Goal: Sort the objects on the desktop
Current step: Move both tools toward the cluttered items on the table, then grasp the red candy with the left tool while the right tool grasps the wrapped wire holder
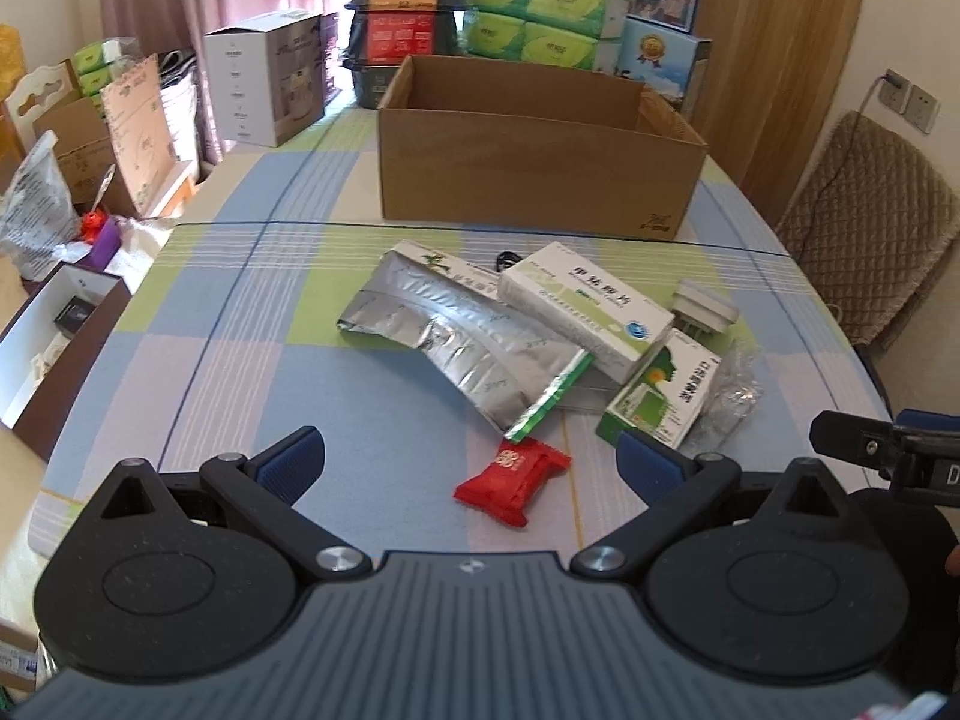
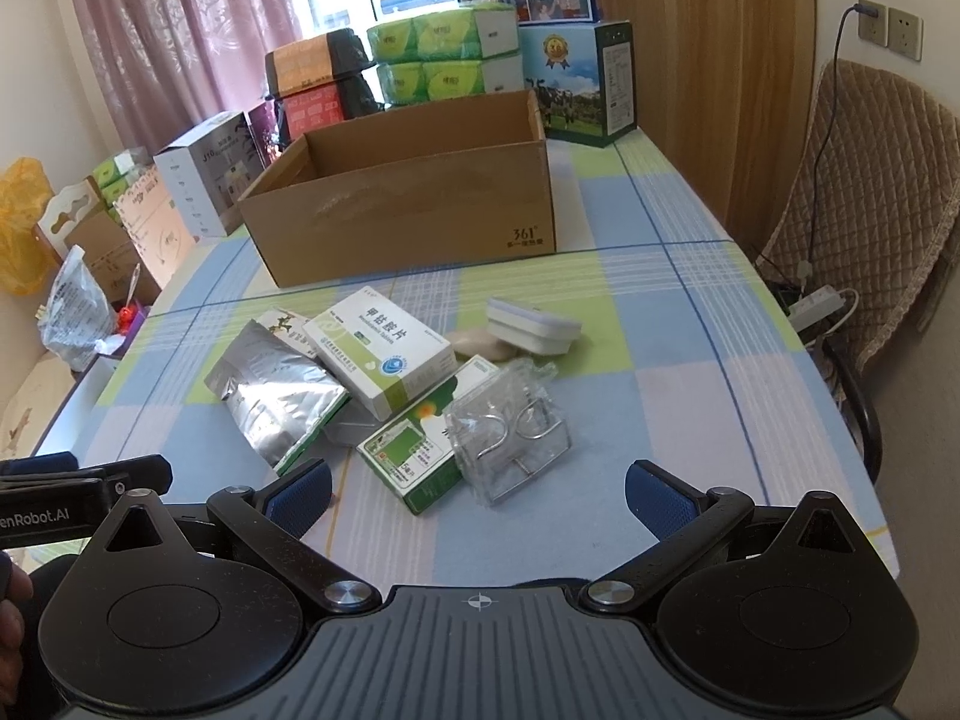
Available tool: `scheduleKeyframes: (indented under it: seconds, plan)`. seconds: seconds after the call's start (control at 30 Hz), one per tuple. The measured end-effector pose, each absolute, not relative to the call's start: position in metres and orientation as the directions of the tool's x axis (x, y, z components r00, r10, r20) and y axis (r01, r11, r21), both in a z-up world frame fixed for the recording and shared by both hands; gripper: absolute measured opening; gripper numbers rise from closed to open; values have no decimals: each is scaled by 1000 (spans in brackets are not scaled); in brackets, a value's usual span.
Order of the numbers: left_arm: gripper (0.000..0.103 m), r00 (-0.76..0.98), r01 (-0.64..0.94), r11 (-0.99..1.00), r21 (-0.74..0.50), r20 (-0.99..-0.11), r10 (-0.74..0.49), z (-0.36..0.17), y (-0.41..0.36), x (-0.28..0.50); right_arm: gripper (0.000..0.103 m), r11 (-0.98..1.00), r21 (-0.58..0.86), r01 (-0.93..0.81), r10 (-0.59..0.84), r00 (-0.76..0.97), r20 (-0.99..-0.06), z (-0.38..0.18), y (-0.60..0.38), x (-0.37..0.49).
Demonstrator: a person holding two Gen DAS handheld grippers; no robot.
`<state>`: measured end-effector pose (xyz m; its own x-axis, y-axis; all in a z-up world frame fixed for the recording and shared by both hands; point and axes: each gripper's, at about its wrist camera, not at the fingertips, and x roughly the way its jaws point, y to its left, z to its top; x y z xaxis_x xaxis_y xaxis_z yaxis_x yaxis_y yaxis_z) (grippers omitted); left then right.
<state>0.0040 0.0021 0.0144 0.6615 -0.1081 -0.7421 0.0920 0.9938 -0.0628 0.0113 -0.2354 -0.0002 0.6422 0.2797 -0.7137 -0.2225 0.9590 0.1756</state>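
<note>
Both tools hang spread and empty over the checked worktop [image 1: 210, 312]: the left tool [image 1: 471, 462] frames a crinkly red packet [image 1: 510, 476], the right tool [image 2: 478, 495] a wire rack in clear film [image 2: 510, 426]. Glossy pill cartons and a creased foil pouch [image 1: 456, 336] lie heaped just short of the open cardboard box [image 1: 534, 174]. Best start with the loose packet, pinching across its soft middle.
</note>
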Motion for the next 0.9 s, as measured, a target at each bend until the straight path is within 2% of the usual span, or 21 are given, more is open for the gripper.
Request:
scheduleKeyframes:
  seconds: [0.2,0.37,0.63,0.9]
  plan:
    - [102,645,222,975,-29,-745,-169,15,-12,10,101,944,92,-317,284,639,-715,0,-241,12]
    - [102,632,290,957,30,-757,-167,6,-16,20,101,926,18,-377,272,633,-725,-4,-243,23]
    - [101,538,400,913,83,-827,-161,-17,-11,51,101,889,3,-457,281,541,-793,-16,-244,52]
    - [92,432,517,853,76,-883,-184,-49,-18,64,101,856,-32,-516,263,489,-832,-36,-236,69]
